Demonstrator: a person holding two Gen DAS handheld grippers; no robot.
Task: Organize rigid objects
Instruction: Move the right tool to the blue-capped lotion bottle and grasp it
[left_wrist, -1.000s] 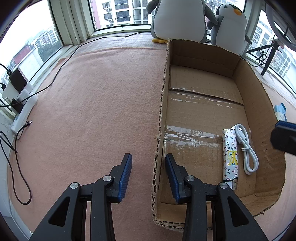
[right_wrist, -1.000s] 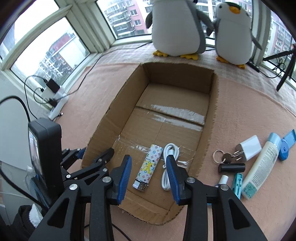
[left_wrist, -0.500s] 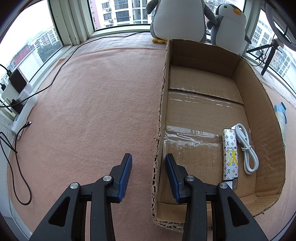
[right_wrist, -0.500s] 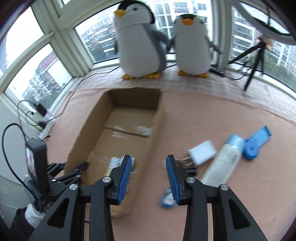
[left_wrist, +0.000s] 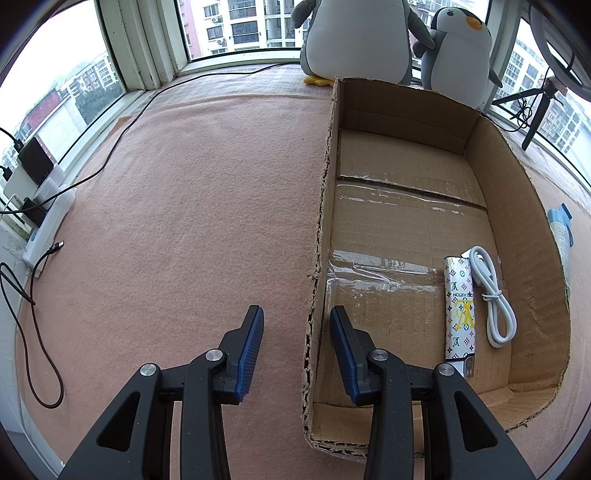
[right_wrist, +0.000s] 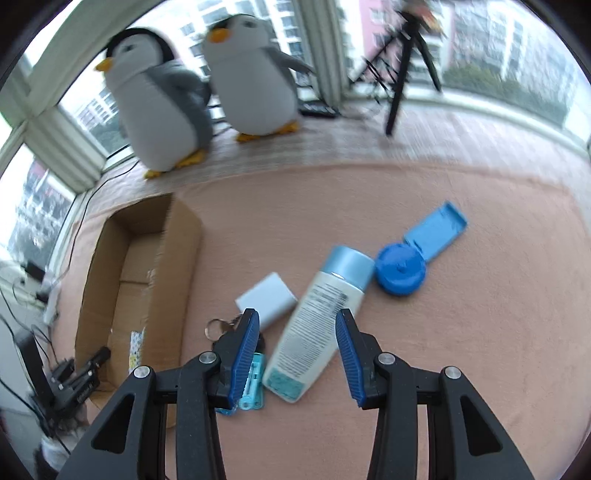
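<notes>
1. My left gripper (left_wrist: 295, 343) is spread, straddling the cardboard box's (left_wrist: 517, 192) left wall.
2. My right gripper (right_wrist: 295, 343) gapes over the lotion bottle (right_wrist: 314, 325), lying outside the box's right wall.
3. Lighter (left_wrist: 459, 306) and white cable (left_wrist: 493, 295) lie near its front-right corner.
</notes>
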